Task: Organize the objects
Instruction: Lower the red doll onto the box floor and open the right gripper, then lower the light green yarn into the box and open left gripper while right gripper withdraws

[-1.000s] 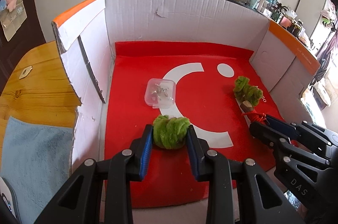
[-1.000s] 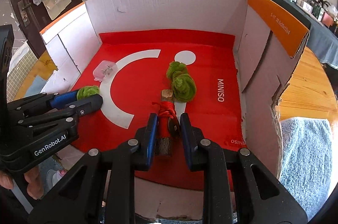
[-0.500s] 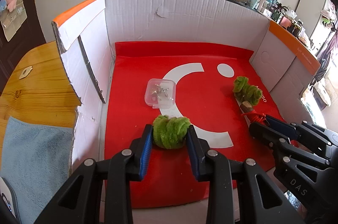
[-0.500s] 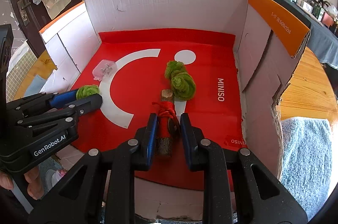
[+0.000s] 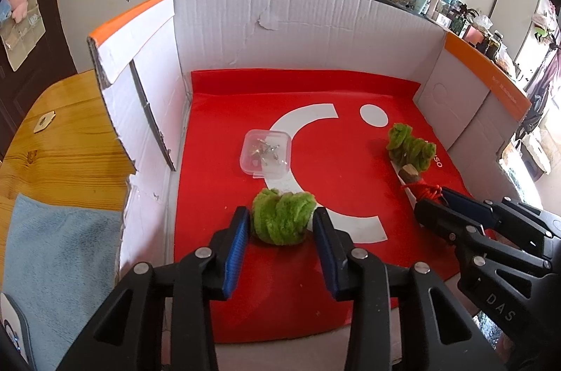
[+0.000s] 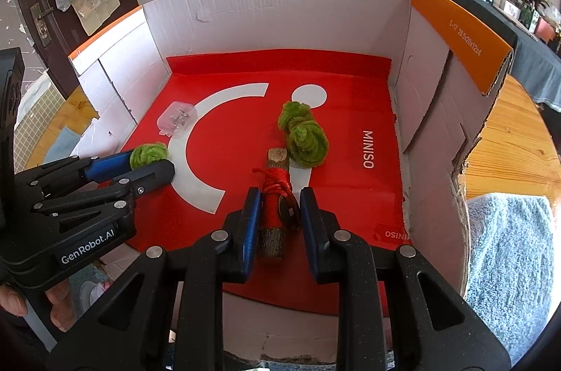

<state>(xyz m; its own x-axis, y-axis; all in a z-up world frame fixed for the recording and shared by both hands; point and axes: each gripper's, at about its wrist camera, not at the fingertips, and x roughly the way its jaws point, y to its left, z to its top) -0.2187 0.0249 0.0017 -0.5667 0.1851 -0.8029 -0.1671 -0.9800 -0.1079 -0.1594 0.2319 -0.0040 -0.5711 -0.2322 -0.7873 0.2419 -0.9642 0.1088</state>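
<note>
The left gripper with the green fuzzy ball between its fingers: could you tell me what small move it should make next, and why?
Probably lift the left gripper straight back. Its jaws have just been opening, gaps show beside the green fuzzy ball, and the ball rests on the red mat.

White box walls (image 5: 298, 31) close the far side and both flanks of the red mat (image 5: 217, 132), so the only level way in is over the low near edge or from above. On the mat, a clear case (image 5: 267, 153) stands left of centre, a green ball (image 5: 282, 216) just near of it, between the left gripper (image 5: 280, 224) jaws. On the right a wrapped stick (image 6: 274, 206) and green tuft (image 6: 303, 134) lie in line, near to far. The far strip of mat is bare, as is the middle lane between the two groups and the right strip by the wall.
</note>
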